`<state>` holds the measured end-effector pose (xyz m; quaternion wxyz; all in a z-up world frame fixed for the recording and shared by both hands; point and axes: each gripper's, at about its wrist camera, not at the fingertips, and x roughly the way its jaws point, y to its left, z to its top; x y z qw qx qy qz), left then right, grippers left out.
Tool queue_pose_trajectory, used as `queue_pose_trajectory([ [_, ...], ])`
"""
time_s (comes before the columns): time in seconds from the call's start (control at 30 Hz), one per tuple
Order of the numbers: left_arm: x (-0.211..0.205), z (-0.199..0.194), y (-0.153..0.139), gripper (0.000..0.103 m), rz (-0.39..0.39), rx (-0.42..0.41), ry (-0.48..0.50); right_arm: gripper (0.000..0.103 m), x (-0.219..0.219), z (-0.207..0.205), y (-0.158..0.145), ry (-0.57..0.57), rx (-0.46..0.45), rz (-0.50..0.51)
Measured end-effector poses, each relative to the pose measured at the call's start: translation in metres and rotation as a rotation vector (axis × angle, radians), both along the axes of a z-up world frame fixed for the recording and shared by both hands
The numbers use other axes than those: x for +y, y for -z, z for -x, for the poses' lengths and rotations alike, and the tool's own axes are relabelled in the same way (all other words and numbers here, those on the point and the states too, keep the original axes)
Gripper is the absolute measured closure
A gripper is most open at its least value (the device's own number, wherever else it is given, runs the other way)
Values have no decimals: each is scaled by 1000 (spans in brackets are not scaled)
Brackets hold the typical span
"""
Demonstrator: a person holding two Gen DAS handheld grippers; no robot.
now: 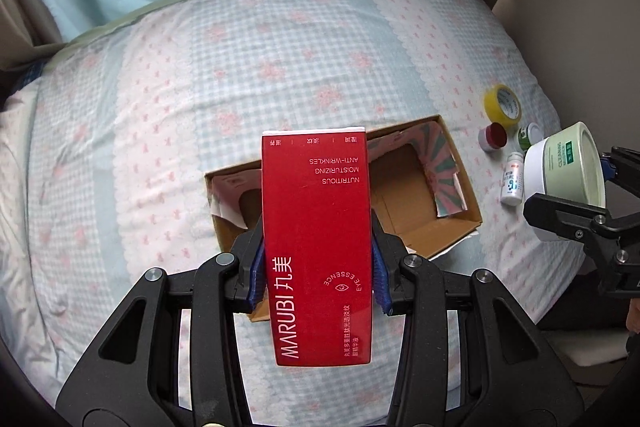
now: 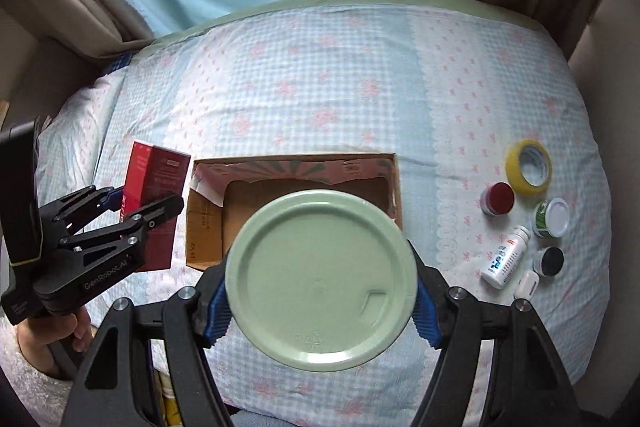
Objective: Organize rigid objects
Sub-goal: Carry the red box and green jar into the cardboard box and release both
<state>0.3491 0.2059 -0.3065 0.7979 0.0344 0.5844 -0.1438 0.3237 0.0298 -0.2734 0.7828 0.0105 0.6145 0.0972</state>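
Left hand-held gripper [image 1: 318,259] clamps tall red cardboard carton [image 1: 318,247]; right hand-held gripper [image 2: 320,301] clamps pale-green round plastic tub [image 2: 322,281]. We flag risk: both over open brown cardboard box [image 2: 394,187], grippers may collide; tub could slip.

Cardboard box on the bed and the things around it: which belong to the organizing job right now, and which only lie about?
In the job now:
- red box, clamped in the left gripper
- green tub, clamped in the right gripper
- cardboard box, open

Lying on the bedspread:
- yellow tape roll
- red-lidded jar
- white bottle
- black-lidded jar
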Motion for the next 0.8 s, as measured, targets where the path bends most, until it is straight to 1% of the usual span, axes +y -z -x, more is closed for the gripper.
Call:
queue_pose_trajectory([
  [0.07, 5, -8, 18, 65, -6, 30, -5, 35, 13, -9, 21, -65, 27, 23],
  [0.13, 6, -15, 36, 65, -23, 55, 3, 35, 20, -20, 44, -105, 64, 36],
  [0.27, 0, -30, 72, 65, -59, 100, 43, 35, 25, -37, 94, -147, 136, 59],
  [0.47, -25, -45, 129, 65, -102, 194, 104, 35, 26, -48, 153, -233, 194, 103],
  [0.57, -43, -52, 154, 65, -136, 228, 160, 35, 25, -49, 178, -276, 213, 117],
  [0.67, -57, -62, 172, 65, -144, 267, 193, 35, 22, -51, 198, -275, 245, 136],
  [0.7, -61, -64, 175, 65, -148, 264, 214, 35, 22, -50, 203, -273, 247, 142],
  [0.8, -73, -62, 186, 65, -201, 254, 305, 35, 18, -50, 211, -263, 257, 119],
])
